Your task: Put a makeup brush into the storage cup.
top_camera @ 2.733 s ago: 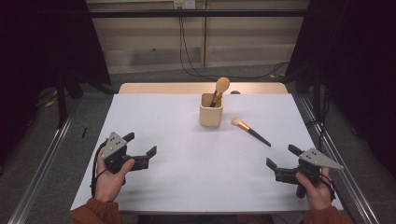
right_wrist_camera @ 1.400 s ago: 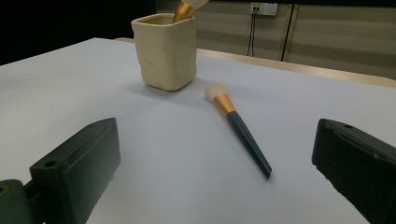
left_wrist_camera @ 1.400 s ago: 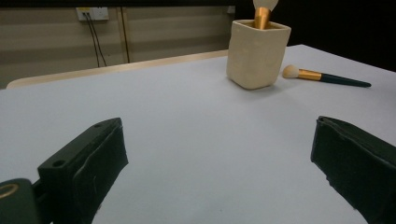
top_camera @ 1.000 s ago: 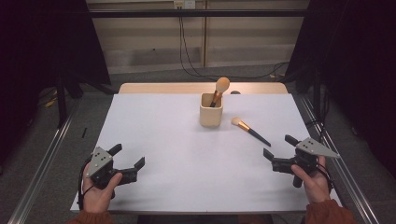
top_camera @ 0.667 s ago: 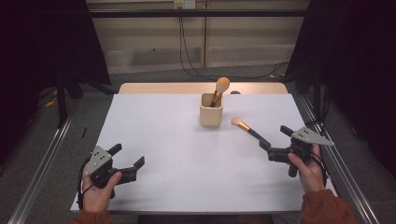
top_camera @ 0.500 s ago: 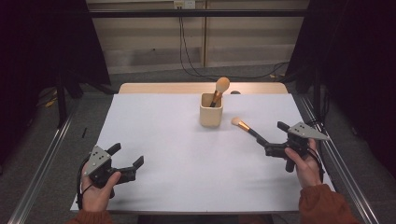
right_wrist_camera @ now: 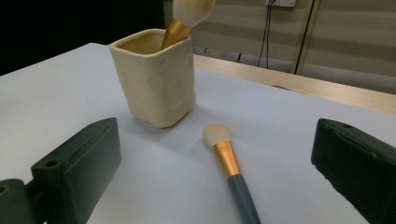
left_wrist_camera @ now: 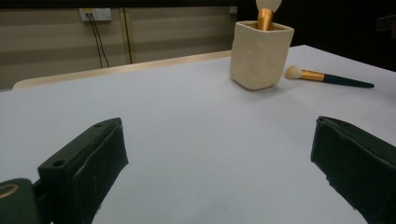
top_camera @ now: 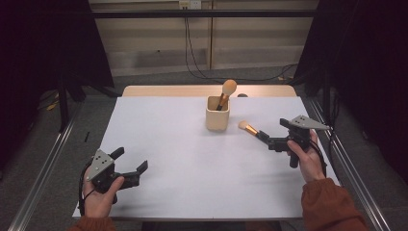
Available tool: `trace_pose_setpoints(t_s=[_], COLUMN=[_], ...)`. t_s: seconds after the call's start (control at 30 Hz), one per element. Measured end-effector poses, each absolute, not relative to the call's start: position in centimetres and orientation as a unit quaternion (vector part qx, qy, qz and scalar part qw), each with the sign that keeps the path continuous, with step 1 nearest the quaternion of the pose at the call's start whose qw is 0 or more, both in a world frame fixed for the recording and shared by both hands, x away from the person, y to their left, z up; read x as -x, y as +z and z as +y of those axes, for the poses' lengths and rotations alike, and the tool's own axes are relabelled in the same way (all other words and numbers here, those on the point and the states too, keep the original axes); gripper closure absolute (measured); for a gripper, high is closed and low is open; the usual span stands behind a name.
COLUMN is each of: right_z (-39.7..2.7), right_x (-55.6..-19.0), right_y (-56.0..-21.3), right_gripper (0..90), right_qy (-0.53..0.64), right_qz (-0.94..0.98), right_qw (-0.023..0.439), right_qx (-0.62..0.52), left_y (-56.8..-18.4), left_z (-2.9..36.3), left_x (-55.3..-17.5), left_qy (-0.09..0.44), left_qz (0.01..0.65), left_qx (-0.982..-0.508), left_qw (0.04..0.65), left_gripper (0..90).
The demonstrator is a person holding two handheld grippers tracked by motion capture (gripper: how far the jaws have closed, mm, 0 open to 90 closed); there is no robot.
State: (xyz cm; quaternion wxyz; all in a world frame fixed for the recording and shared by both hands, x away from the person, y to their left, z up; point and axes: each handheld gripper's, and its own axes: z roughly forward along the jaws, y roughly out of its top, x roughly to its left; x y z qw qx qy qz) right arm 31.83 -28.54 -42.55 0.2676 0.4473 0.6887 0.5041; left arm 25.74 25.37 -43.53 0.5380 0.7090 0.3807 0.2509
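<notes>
One brush already stands in the cream holder [top_camera: 217, 114] at the far middle of the white worktop [top_camera: 183, 168], its fluffy head poking above the rim. The second brush [top_camera: 250, 129] lies flat on the worktop just to the right of the holder, head toward it, dark handle pointing at the person's right tool [top_camera: 267, 140]. That tool is spread wide and grips nothing; in the right gripper view the handle runs down between its two jaws, so I'd judge the grab is about to happen but hasn't. By my reckoning about half the job is done: the lying brush is yet to be picked up, carried over and dropped into the holder.

The left tool [top_camera: 131, 169] is also released and idle, hovering near the front left corner, well apart from everything.

From the high view, the end of the handle is covered by the right tool, so I cannot tell whether a jaw touches it. The holder's inside is hidden too.
</notes>
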Motion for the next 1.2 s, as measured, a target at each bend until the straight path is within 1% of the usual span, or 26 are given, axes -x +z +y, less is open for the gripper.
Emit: trace_pose_setpoints(t_s=[0.43, 0.6, 0.97, 1.13, 1.2], right_z=[-27.7, -27.5, -26.0, -25.7, -25.7], right_x=[-35.7, -37.3, -39.3, -40.1, -40.4], right_y=[-42.2, -42.1, -42.1, -42.3, -42.3], right_gripper=[1.0, 1.5, 2.3, 2.8, 2.8], right_qy=[0.472, 0.45, 0.402, 0.372, 0.363], right_qz=[0.715, 0.736, 0.772, 0.792, 0.799], right_qw=[0.243, 0.214, 0.196, 0.18, 0.167], right_qx=[-0.455, -0.458, -0.451, -0.45, -0.449], left_y=[-43.5, -43.5, -43.5, -43.5, -43.5], left_z=[25.5, 25.4, 25.4, 25.3, 25.3], left_x=[-25.8, -25.8, -25.7, -25.7, -25.7], left_qy=[0.25, 0.249, 0.248, 0.25, 0.249], left_qz=[0.379, 0.376, 0.373, 0.37, 0.371], left_qx=[-0.709, -0.71, -0.711, -0.711, -0.711], left_qw=[0.54, 0.541, 0.542, 0.543, 0.543], left_gripper=[3.2, 3.2, 3.2, 3.2, 3.2])
